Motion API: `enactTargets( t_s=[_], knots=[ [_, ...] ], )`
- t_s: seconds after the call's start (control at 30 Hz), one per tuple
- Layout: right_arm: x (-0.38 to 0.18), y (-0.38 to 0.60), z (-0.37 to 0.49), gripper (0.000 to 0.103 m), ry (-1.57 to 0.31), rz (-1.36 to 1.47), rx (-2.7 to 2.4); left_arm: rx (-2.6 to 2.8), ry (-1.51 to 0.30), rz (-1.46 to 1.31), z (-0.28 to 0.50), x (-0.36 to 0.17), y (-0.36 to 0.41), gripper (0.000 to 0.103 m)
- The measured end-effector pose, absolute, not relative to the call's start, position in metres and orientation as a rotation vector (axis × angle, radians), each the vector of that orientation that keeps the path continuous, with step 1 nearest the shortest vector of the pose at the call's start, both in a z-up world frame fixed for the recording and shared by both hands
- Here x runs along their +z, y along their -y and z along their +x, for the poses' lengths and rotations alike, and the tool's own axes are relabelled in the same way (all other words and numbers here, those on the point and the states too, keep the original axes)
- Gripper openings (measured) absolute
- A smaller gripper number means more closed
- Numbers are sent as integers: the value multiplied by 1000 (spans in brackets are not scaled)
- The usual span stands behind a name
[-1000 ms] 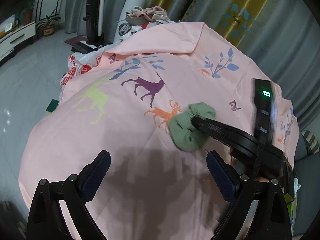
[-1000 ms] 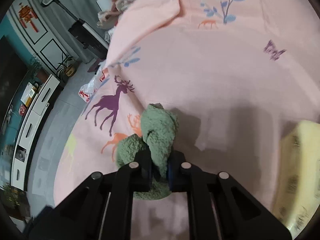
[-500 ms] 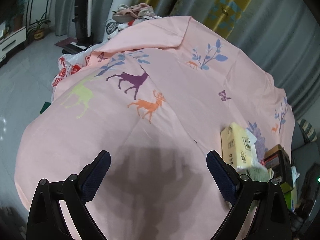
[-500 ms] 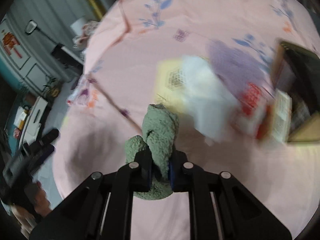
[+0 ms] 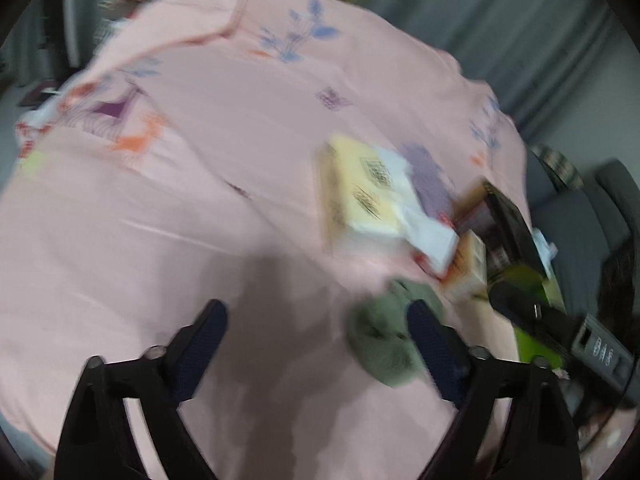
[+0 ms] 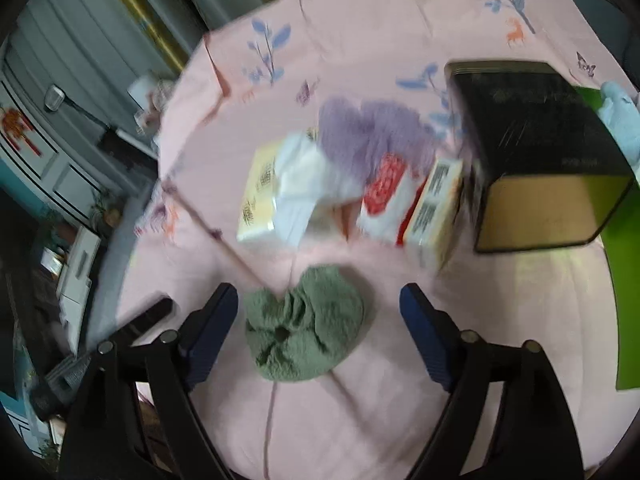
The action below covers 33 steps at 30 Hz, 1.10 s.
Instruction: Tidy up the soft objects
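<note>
A green fuzzy scrunchie (image 6: pixel 306 324) lies flat on the pink printed sheet (image 6: pixel 360 20), between the open jaws of my right gripper (image 6: pixel 320 316), untouched by either finger. In the left wrist view the scrunchie (image 5: pixel 384 340) sits just left of my left gripper's right finger (image 5: pixel 430 340). My left gripper (image 5: pixel 316 332) is open and empty over the sheet. A purple fuzzy item (image 6: pixel 372 136) lies beyond the boxes. The views are motion-blurred.
A yellow tissue pack (image 6: pixel 264 188) with white tissue, a red-and-white pack (image 6: pixel 384 196) and a cream box (image 6: pixel 436 208) lie just past the scrunchie. A black box (image 6: pixel 532 152) lies on its side at right, beside a green sheet (image 6: pixel 628 280). Curtains and cabinets stand behind.
My right gripper carried the scrunchie rightward to the spot before the boxes, then opened and let it go onto the sheet. My left gripper swung right toward the same spot.
</note>
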State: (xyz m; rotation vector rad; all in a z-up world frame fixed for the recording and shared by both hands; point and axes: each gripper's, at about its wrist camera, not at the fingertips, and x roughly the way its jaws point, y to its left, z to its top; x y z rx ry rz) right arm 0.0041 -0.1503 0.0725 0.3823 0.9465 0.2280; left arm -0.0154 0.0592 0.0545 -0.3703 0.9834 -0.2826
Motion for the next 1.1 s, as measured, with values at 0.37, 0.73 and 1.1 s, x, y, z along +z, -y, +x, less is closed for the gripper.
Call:
enactTargets(
  t_s=[0.37, 0.73, 1.1],
  knots=[
    [19, 136, 34, 63, -1098, 400, 336, -313, -1061, -209, -17, 20, 10, 68],
    [7, 116, 22, 33, -1170, 454, 494, -333, -1002, -155, -19, 21, 11, 38],
    [72, 138, 1, 33, -975, 434, 505, -373, -778, -74, -43, 80, 27, 37]
  ],
)
